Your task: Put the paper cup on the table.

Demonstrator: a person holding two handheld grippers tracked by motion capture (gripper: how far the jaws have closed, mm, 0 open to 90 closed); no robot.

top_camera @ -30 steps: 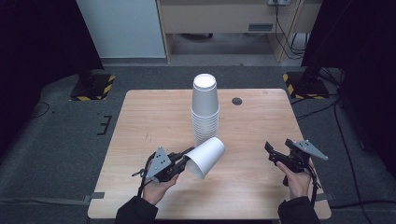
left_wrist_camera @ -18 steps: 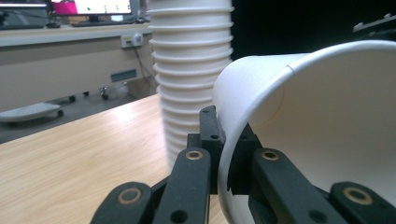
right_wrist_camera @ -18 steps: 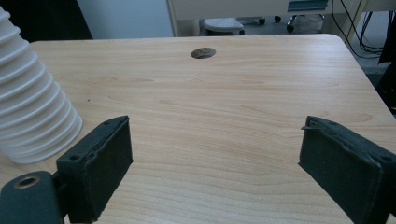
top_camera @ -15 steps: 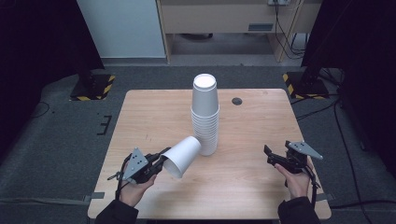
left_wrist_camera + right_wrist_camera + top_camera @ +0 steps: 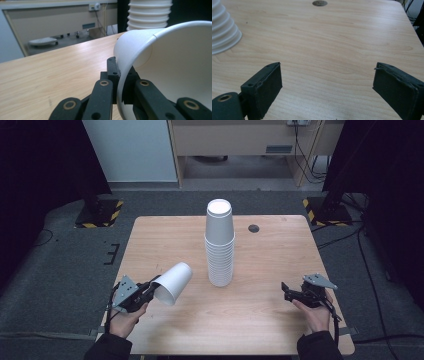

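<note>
A tall stack of white paper cups [image 5: 219, 244] stands upside down at the table's middle; it also shows as the stack [image 5: 149, 13] and the stack [image 5: 223, 31]. My left gripper [image 5: 152, 286] is near the front left, shut on the rim of a single white paper cup [image 5: 173, 282], which lies tilted with its bottom pointing up and right. In the left gripper view the jaws pinch the cup [image 5: 172, 67] wall at its rim. My right gripper [image 5: 287, 289] hovers at the front right, open and bare; its pads [image 5: 268, 85] stand wide apart over the table.
The wooden table [image 5: 280, 250] has a small dark round grommet [image 5: 254, 228] near its far right. Dark floor surrounds the table, with a cabinet and cables behind.
My left gripper has carried the single cup leftward, away from the stack, toward the front left. The right gripper has hardly moved.
</note>
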